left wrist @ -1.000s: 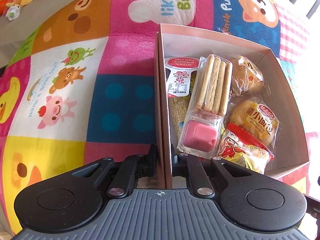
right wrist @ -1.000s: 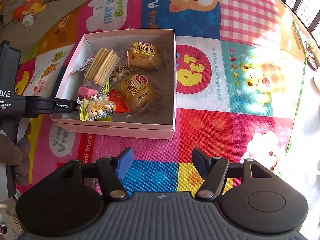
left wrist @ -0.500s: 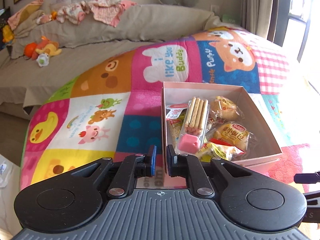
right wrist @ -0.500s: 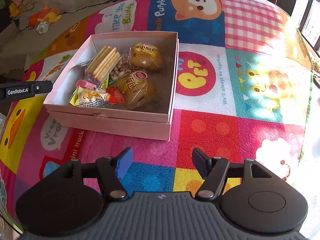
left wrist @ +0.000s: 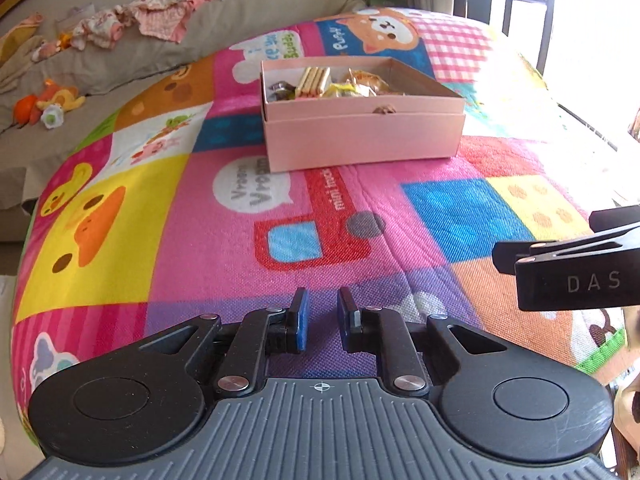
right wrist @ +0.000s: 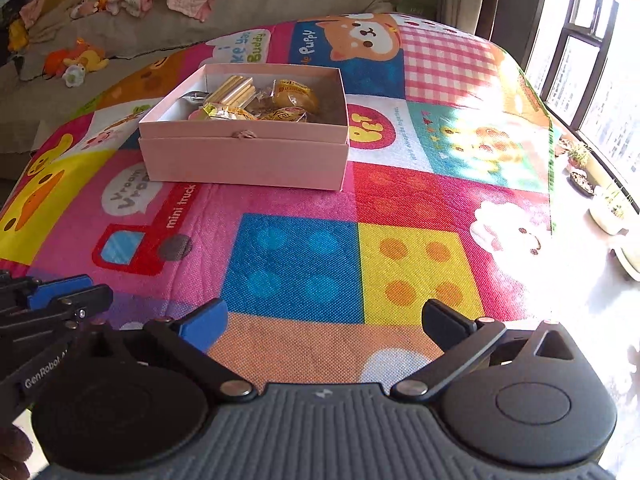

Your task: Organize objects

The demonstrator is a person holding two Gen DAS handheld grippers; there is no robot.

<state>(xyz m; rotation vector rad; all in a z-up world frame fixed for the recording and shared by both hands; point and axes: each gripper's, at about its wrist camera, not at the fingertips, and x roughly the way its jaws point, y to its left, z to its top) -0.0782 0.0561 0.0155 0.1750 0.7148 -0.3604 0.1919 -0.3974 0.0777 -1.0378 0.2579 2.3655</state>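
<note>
Left wrist view: left gripper [left wrist: 320, 316] w/ jaws a narrow gap apart & opening, nothing between, over the play mat [left wrist: 120, 216]. Pink box [left wrist: 360, 136] of snacks sits well ahead; its near wall hides most contents. Right gripper [left wrist: 568, 264] pokes in at right edge.

Right wrist view: right gripper [right wrist: 324, 320] opening very wide, empty. Looks further into the box [right wrist: 244, 156]: biscuit sticks [right wrist: 234, 90], buns [right wrist: 296, 96]. Window [right wrist: 592, 60] at right.

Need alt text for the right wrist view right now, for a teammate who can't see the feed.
An open pink box of packaged snacks sits on a colourful cartoon play mat, beyond the right hand-held gripper, whose jaws are opening with nothing between them. The left hand-held gripper pokes in at lower left.
</note>
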